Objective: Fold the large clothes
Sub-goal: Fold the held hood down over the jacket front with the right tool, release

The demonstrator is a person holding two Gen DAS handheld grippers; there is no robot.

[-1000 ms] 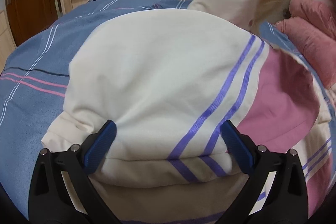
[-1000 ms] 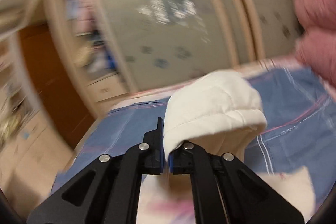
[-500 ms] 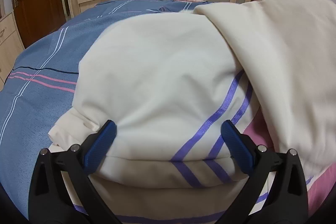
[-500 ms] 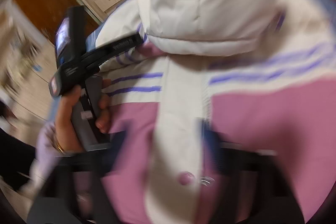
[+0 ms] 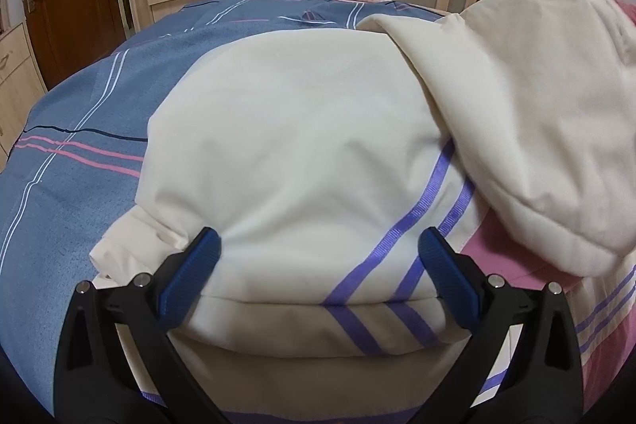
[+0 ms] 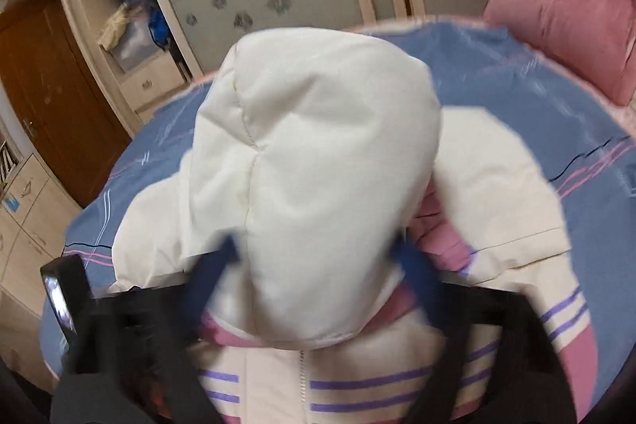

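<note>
Because the hood (image 6: pixel 318 185) now lies folded down over the cream jacket (image 5: pixel 302 153) on the bed (image 5: pixel 79 114), the right hand-held gripper (image 6: pixel 314 265) stands spread wide, holding nothing, while the left hand-held gripper (image 5: pixel 318 265), also spread, rests at the folded sleeve side, pinning the bulk flat.

Even indoor light, fisheye-warped edges, motion blur in right wrist view.
</note>
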